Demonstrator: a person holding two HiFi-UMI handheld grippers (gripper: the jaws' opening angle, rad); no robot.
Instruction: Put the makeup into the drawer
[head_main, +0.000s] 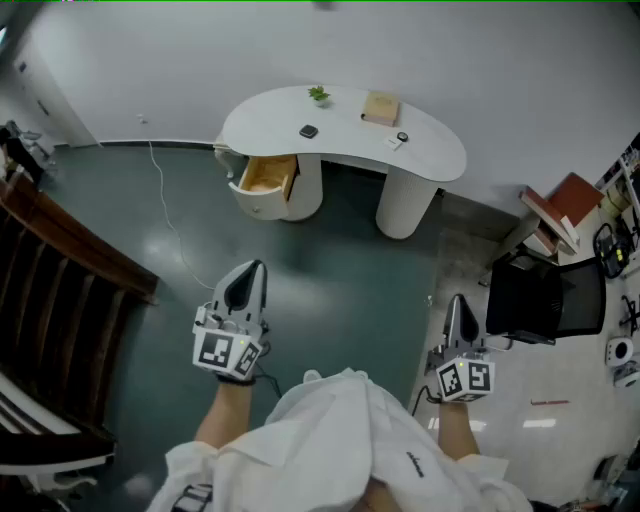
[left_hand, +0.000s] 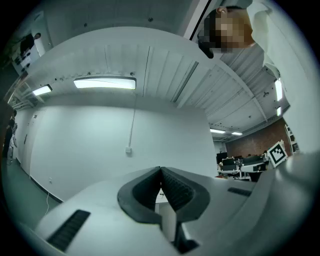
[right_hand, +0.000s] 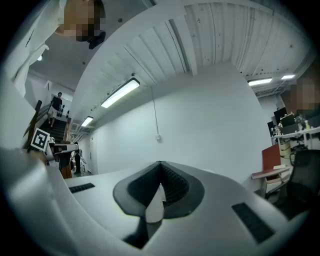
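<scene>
1. A white kidney-shaped surface (head_main: 440, 160) stands at the far side of the floor, against the wall.
2. On it sit four things. A small green plant (head_main: 318, 94) is at the back, and a small dark flat case (head_main: 309, 131) lies before it. A tan square box (head_main: 381, 107) sits further right, with a small round dark item (head_main: 402, 137) before the box's right corner.
3. An open wood-lined drawer (head_main: 268, 175) juts out under the surface's left end.
4. A black office chair (head_main: 545, 298) stands well to the right, and a dark wooden slatted railing (head_main: 60, 250) is far left.
</scene>
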